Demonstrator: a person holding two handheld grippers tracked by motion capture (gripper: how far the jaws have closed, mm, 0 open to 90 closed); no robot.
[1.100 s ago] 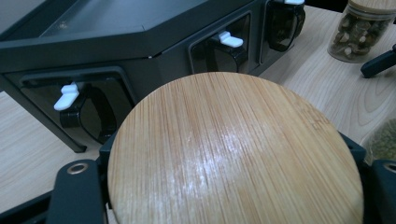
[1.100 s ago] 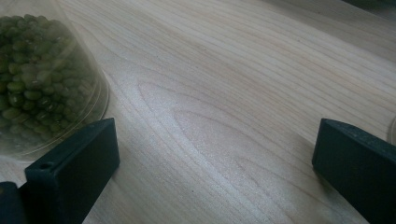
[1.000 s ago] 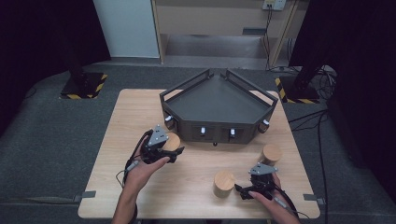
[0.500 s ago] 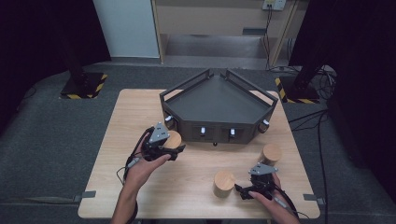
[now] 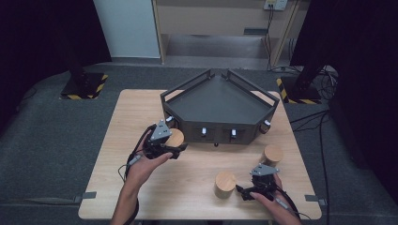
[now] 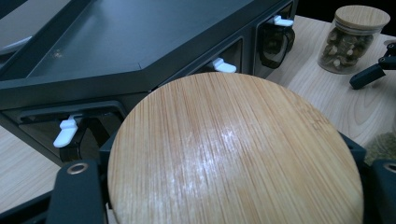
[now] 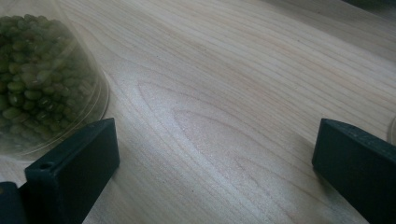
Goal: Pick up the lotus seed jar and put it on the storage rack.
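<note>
From the high view, the left tongs [image 5: 174,146] are clenched around a jar with a round bamboo lid [image 5: 175,138], held just in front of the left corner of the dark grey tray unit [image 5: 218,98] that sits at the far middle of the wooden table [image 5: 117,140]. The left hand [image 5: 148,161] comes in from the bottom edge. Near the right front of the table the right tongs [image 5: 240,190] rest low, pointing towards a second lidded jar [image 5: 225,183] just beside them. A third lidded jar [image 5: 272,155] stands behind the right hand [image 5: 267,199], near the tray unit's right corner. This view gives the whole layout but not what the jars hold.

The left gripper view is close on the bamboo lid [image 6: 233,154], with the black jaws pressed against its rim on both sides. Beyond it are the tray unit's front face [image 6: 140,70], with white latches [image 6: 65,133], and farther off a glass jar with brown contents [image 6: 352,35], which the high view leaves unreadable. A black jaw tip of the other tongs shows at the right edge [image 6: 369,74].

The right gripper view shows the right tongs [image 7: 215,154] released, their jaws wide apart over bare table grain [image 7: 233,93]. A glass jar of green beans [image 7: 42,79] stands just by the left jaw; whether they touch I cannot tell.
</note>
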